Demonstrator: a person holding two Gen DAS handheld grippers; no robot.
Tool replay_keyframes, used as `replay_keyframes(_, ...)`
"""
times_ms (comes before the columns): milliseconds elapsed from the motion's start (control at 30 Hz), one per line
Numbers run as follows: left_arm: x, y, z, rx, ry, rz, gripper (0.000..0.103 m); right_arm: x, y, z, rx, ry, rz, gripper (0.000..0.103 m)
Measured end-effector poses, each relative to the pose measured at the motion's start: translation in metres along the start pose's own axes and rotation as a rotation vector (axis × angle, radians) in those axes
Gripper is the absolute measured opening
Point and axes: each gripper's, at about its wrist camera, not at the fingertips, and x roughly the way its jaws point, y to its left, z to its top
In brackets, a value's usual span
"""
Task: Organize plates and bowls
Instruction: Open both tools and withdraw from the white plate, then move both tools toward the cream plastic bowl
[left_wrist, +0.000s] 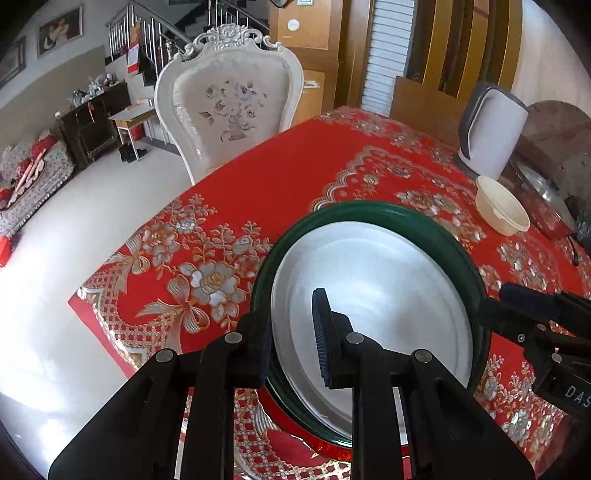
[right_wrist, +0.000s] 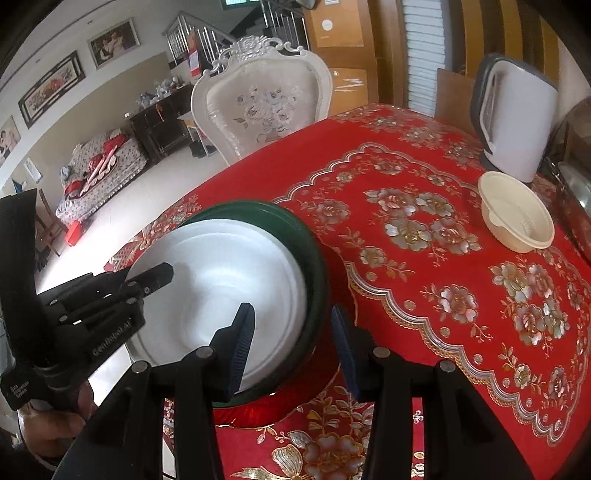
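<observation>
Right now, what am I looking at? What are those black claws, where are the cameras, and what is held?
No robot here: a person holds a black two-finger tool in each hand, each with a camera looking along its fingers. One picture is the left tool's view, the other the right's. The left gripper is shut on the rim of a round white plate nested in a dark green plate. The right gripper stands open astride the opposite rim. On the red flowered tablecloth also sit a cream plastic bowl and a white-and-grey kettle.
</observation>
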Motion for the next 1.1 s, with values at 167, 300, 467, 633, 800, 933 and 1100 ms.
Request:
replay_keyframes(167, -0.008, 0.002, 0.003, -0.009, -0.037, 0.028, 0.037, -0.006, -0.010, -0.002, 0.031, -0.009, 0.018, 0.045)
replay_keyframes(300, -0.017, 0.000, 0.006, -0.015, -0.077, 0.029, 0.053, -0.011, -0.022, -0.004, 0.062, -0.019, 0.015, 0.047)
replay_keyframes(467, -0.029, -0.015, 0.011, 0.005, -0.109, 0.003, 0.053, -0.020, -0.040, -0.008, 0.102, -0.030, 0.007, 0.047)
replay_keyframes(633, -0.035, -0.048, 0.017, 0.065, -0.126, -0.036, 0.053, -0.032, -0.061, -0.013, 0.144, -0.047, -0.005, 0.047)
replay_keyframes(800, -0.038, -0.085, 0.023, 0.128, -0.136, -0.079, 0.053, -0.051, -0.088, -0.016, 0.194, -0.074, -0.040, 0.048)
replay_keyframes(933, -0.032, -0.119, 0.027, 0.174, -0.122, -0.120, 0.053, -0.067, -0.116, -0.020, 0.247, -0.100, -0.071, 0.052)
replay_keyframes(1100, -0.021, -0.160, 0.035, 0.218, -0.097, -0.167, 0.053, -0.083, -0.149, -0.022, 0.295, -0.126, -0.113, 0.052)
